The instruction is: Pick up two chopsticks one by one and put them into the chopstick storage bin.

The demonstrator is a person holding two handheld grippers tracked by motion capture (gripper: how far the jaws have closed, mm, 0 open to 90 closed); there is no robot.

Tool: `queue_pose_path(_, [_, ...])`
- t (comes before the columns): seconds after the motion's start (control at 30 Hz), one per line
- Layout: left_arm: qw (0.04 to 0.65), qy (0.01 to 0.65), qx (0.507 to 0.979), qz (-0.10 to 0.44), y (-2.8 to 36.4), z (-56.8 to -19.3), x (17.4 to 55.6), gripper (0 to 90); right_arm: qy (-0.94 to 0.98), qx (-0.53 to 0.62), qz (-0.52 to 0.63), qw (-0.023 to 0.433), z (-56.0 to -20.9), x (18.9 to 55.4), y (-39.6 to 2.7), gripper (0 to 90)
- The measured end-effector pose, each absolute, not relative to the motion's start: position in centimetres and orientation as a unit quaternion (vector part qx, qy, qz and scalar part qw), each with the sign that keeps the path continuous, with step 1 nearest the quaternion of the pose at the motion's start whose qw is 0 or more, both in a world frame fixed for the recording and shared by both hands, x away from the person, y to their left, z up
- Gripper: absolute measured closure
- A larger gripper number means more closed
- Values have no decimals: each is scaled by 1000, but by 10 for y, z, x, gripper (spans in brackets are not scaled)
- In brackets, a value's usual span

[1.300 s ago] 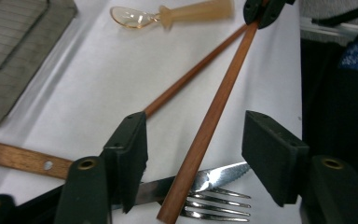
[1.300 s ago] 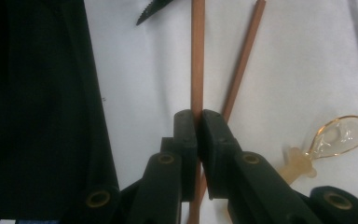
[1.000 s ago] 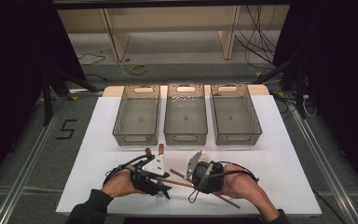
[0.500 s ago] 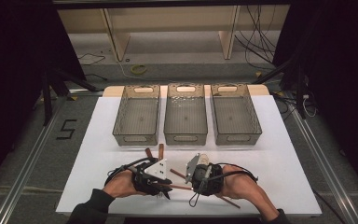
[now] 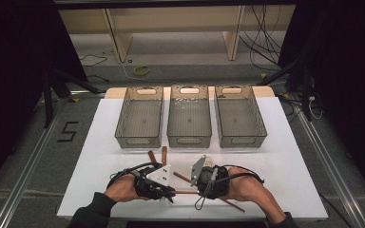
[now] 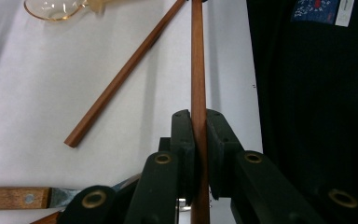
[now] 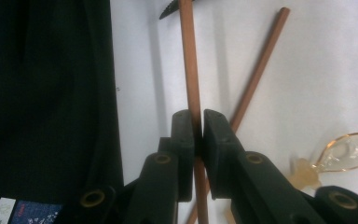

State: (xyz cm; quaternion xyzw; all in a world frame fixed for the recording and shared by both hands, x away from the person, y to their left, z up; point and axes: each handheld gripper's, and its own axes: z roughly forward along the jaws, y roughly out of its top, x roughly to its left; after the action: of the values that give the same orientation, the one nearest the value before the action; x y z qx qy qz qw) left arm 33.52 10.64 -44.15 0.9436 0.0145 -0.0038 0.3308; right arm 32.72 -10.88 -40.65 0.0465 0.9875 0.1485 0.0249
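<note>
While both sets of tongs pinch the same thin wooden stick (image 6: 197, 56), it hangs between them, near the person's edge of the white surface (image 5: 290, 161). The left tongs (image 6: 199, 135) are clamped on one end, and the right tongs (image 7: 197, 133) are clamped on the other end. In the high view the stick (image 5: 186, 192) shows as a short brown line between the left tongs (image 5: 167, 194) and the right tongs (image 5: 198, 190).

I think the job is to sort these things into the three clear bins (image 5: 188, 116) at the far side. All three bins look empty, so not much is done yet. The stick is picked up, but it has not gone into a bin. A second stick (image 6: 121, 77) lies flat on the surface just beside it. A clear plastic spoon (image 7: 340, 154) lies near too, and a wooden handle with a metal blade (image 6: 16, 198) sits close to the left tongs. Two more brown pieces (image 5: 158, 156) lie in front of the bins. All of these are left to do.

The spoon is cut off at the edge of both tongs views. The blade tool is mostly hidden behind the left tongs, so I cannot tell what kind it is. The hands cover much of the stick from above.
</note>
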Motion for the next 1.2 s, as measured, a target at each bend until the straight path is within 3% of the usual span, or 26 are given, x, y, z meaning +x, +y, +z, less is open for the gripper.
queue_pose_path(0.17, [330, 30, 943, 12, 110, -441, 338, 830, 981, 78, 172, 48, -395, 334, -119, 634])
queue_pose_path(0.47, [359, 96, 928, 38, 123, -436, 350, 829, 948, 156, 271, 59, -373, 339, -142, 445])
queue_pose_path(0.9, [412, 200, 886, 74, 147, -417, 364, 830, 940, 190, 278, 46, -391, 340, -155, 347])
queue_pose_path(1.2, [434, 272, 853, 104, 166, -407, 385, 830, 941, 216, 259, 38, -409, 342, -153, 334])
